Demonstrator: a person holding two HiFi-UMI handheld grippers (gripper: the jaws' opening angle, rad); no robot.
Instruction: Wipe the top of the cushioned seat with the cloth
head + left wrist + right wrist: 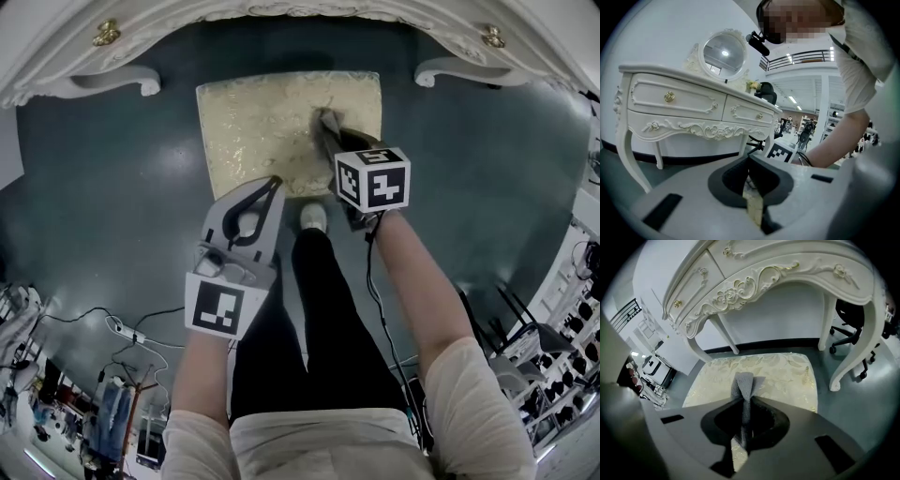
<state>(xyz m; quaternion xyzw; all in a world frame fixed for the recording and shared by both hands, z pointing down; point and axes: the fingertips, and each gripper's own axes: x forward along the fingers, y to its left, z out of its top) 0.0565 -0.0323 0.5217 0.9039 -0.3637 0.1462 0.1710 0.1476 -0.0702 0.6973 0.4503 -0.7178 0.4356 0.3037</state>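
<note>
Head view: cushioned seat [253, 122], cream-gold brocade, sits on the dark floor [112, 206] at 12 o'clock from the person. It is tucked partly under the white carved dressing table [56, 56], which arcs across the top of frame.

R gripper [326, 129] reaches over the seat w/ its fingers clamped tight on the grey cloth [324, 116]. The cloth lies on the seat top at approx the seat's 3 o'clock part, inside the edge. In the right gripper view the cloth [743, 380] pokes out fwd from the closed fingers of the R gripper [744, 401] as a narrow folded strip. Its free end touches the brocade of the seat [783, 371]. Table legs and drawer front of the dressing table [754, 277] stand behind at 12, and a black office chair [848, 315] is at 2 o'clock past a leg.

L gripper [272, 185] hangs at the seat's 6 o'clock edge, tips just over the near border. Its fingers are together at the tips and hold nothing. In the left gripper view the L gripper [751, 159] shows only a slit, w/ a sliver of cream seat fabric seen through it. The dressing table [679, 101] is at 10 o'clock there, drawers w/ gold knobs.

A pale shoe [314, 217] sits on the floor just beside the seat's near edge, approx 5 o'clock of it. A power strip [122, 330] w/ cables lies on the floor at 8 o'clock, well apart from the seat.
</note>
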